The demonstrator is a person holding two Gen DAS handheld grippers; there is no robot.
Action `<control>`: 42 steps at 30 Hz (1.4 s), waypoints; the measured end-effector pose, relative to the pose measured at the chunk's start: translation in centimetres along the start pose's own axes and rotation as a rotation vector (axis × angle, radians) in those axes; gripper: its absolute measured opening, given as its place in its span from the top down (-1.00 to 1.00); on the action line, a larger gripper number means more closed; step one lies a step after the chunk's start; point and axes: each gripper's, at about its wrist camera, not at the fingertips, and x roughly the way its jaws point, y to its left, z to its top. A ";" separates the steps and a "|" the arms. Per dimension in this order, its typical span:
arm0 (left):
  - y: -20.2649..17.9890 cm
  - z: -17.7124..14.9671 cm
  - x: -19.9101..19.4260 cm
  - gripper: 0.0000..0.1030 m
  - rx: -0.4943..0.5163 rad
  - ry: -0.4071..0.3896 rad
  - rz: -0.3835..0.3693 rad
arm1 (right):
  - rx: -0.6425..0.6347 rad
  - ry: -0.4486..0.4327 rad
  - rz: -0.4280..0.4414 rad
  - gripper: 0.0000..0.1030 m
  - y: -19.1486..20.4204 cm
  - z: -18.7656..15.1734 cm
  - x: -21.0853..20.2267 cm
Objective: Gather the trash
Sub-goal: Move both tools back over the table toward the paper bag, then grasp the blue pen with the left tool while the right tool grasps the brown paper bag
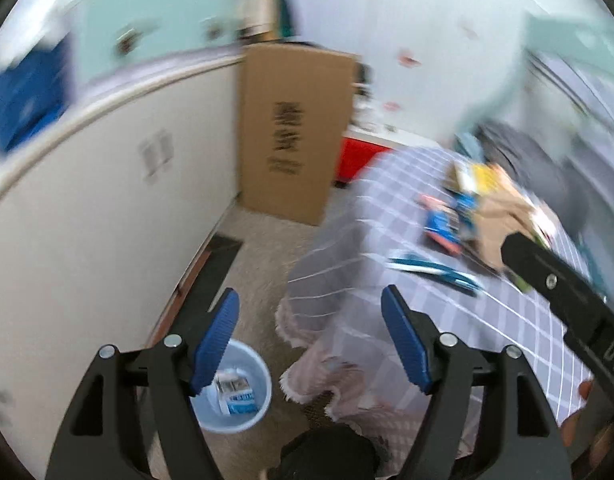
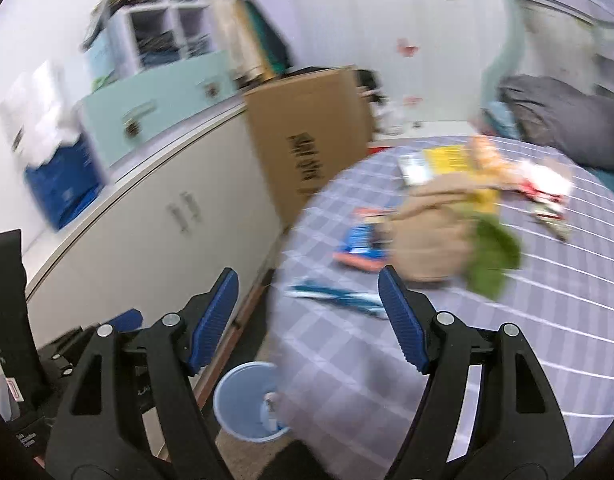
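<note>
Checked cloth (image 2: 487, 360) covers the table beside white cabinets (image 2: 155, 232); crumpled wrappers (image 2: 487, 176) lie scattered, blue bin (image 1: 235, 392) holding one; each hand-held gripper (image 1: 309, 344) (image 2: 307, 320) gapes empty.

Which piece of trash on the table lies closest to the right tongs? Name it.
The flat teal and white wrapper at the table's near edge. It lies just ahead of the right tongs, while the blue and orange packet and brown paper bag sit farther back.

Motion blur smears both views: print on cardboard box (image 1: 291, 136) unreadable, wrappers on checked tablecloth (image 2: 547, 320) just colour smudges, bin (image 2: 249, 406) partly hidden behind cloth edge w/ contents (image 1: 235, 394) too blurry to ID, right gripper's arm (image 1: 563, 292) cut by frame edge.
</note>
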 end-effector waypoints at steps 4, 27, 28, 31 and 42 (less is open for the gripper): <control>-6.2 0.4 1.6 -0.40 0.233 0.007 -0.026 | 0.074 0.001 -0.060 -0.39 -4.9 -0.1 -1.1; -10.9 1.5 9.6 0.79 0.563 0.095 -0.264 | 0.125 0.046 -0.094 -0.40 -9.1 -0.3 0.4; -11.0 1.3 9.4 0.80 0.565 0.089 -0.268 | 0.125 0.034 -0.094 -0.40 -9.1 0.0 0.3; -10.9 1.0 8.5 0.83 0.534 0.046 -0.294 | 0.129 0.010 -0.088 -0.40 -9.4 1.4 0.2; -5.6 3.0 5.3 0.84 0.225 -0.016 -0.316 | 0.337 0.077 0.067 -0.40 -12.2 5.6 5.3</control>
